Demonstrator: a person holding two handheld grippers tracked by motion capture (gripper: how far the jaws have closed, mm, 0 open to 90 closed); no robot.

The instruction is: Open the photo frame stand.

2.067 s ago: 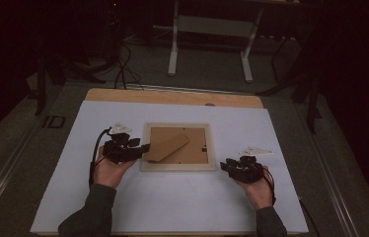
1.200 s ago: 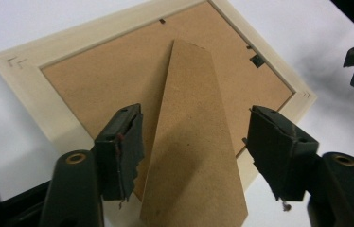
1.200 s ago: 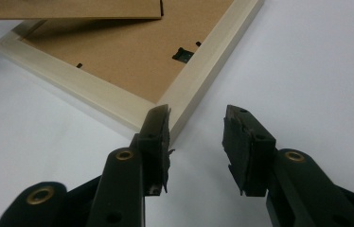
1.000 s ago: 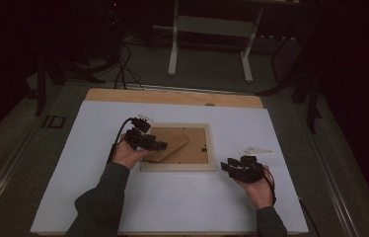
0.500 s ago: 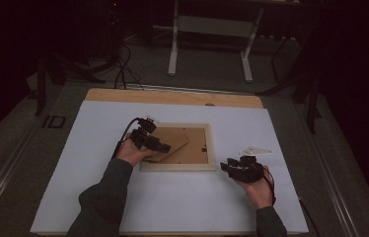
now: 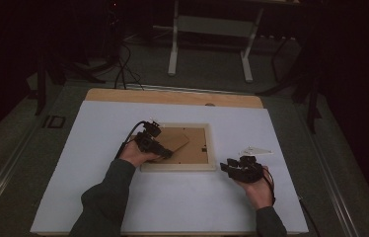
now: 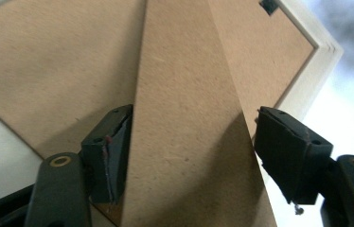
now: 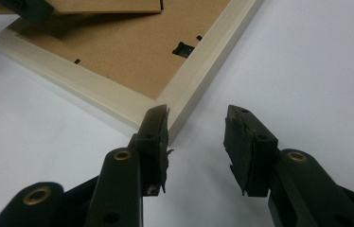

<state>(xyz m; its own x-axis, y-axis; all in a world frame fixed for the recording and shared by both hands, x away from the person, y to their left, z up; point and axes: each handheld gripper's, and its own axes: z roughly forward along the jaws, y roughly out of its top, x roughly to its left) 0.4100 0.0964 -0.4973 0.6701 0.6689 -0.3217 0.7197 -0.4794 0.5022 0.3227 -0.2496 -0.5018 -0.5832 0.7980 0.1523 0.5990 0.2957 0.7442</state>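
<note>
1. Stand [image 7: 189, 142] first: the left gripper [image 7: 189, 156] has its jaws set wide on either side of the easel stand hinged to the back of the picture frame [image 6: 178, 167]. One pad [image 7: 113, 156] sits right at the stand's edge and the other is apart from it, so nothing is pinched yet.
2. Closing both pads squarely on the stand's two long edges, near its free end, would probably give the surest hold; a grip at one corner could slip off the thin board.
3. Swinging the stand slowly about its hinge seems wise, since forcing it sideways might tear the hinge or drag the frame.
4. Right gripper [image 8: 196, 142] lies on the white table [image 6: 172, 207] just off the frame's near right corner, jaws about half open and holding nothing. It could press on that corner to keep the frame from sliding.
5. Frame lies face down near the table's middle, a pale wood border around a brown fibreboard back [image 8: 132, 52] with small dark clips [image 8: 183, 48]. The stand is the same brown board, tapered, and lifted off the back at an angle.
</note>
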